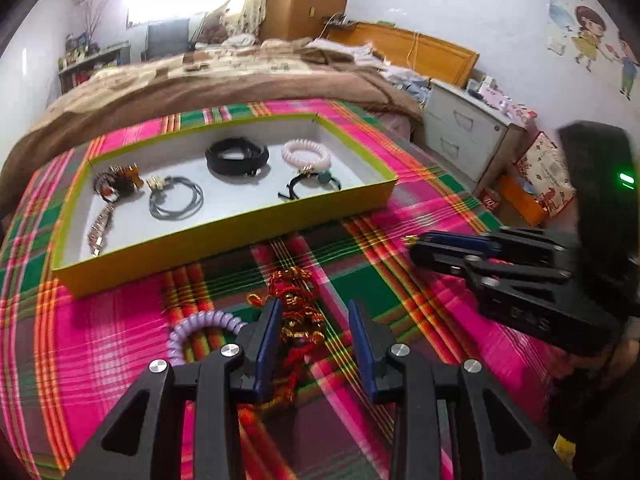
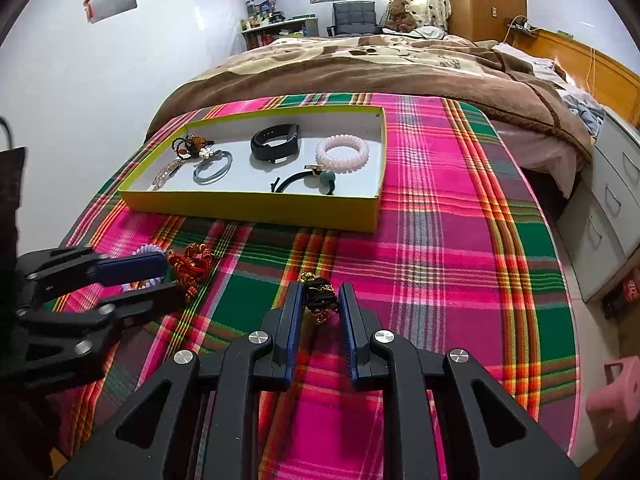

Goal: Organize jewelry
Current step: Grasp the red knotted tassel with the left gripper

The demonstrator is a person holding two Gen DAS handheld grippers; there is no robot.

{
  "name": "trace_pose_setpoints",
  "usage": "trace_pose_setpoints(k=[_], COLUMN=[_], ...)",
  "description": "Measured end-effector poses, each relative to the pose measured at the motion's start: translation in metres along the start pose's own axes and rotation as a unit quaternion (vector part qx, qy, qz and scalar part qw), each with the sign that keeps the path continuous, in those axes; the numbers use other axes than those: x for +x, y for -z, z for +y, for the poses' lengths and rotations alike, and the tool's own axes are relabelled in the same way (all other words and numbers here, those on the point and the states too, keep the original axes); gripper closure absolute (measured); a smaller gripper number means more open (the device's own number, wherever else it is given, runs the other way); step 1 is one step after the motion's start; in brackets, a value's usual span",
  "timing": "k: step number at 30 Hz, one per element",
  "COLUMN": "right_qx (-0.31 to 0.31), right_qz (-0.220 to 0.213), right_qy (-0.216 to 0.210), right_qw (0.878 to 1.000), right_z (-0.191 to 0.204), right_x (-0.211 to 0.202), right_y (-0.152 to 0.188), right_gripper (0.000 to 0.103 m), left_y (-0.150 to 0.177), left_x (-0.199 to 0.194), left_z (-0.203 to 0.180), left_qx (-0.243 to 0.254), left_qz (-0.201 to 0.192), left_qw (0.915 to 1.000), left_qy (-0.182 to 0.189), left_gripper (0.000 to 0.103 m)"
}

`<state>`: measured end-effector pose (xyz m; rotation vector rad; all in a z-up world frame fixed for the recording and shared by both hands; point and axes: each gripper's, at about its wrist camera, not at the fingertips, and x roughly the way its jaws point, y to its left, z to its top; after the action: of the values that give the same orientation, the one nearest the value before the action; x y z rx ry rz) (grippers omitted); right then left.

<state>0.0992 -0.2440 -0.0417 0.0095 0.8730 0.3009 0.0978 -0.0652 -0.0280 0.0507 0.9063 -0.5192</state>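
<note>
A yellow tray (image 1: 224, 240) (image 2: 256, 208) on the plaid cloth holds a black band (image 1: 236, 156), a pink coil bracelet (image 1: 306, 154), a grey cord loop (image 1: 176, 200) and other pieces. My left gripper (image 1: 316, 312) is open, its fingers either side of a red and gold knotted ornament (image 1: 298, 312) on the cloth; it also shows in the right wrist view (image 2: 156, 276). A purple coil hair tie (image 1: 200, 332) lies to its left. My right gripper (image 2: 319, 296) is open around a black and gold hair tie (image 2: 320, 296); it also shows in the left wrist view (image 1: 416, 246).
The plaid cloth (image 2: 440, 240) covers a table at the foot of a bed with a brown blanket (image 2: 380, 68). A grey drawer unit (image 1: 460, 136) stands to the right. A pink object (image 2: 616, 396) sits at the lower right edge.
</note>
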Motion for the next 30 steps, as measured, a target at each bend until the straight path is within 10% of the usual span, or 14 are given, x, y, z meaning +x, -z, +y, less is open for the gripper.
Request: trace_pose_setpoints(k=[17, 30], right_qx=[0.044, 0.041], right_qz=[-0.02, -0.022], right_qy=[0.008, 0.004], right_qw=[0.999, 0.999], right_z=[-0.035, -0.033], right_x=[-0.023, -0.026], right_y=[0.012, 0.013], right_gripper=[0.084, 0.084], left_y=[0.013, 0.027], left_x=[0.003, -0.016], left_z=[-0.037, -0.03], left_qx=[0.008, 0.071], left_qz=[0.018, 0.015], left_qw=[0.9964, 0.9973], left_qy=[0.082, -0.01], left_gripper=[0.069, 0.065])
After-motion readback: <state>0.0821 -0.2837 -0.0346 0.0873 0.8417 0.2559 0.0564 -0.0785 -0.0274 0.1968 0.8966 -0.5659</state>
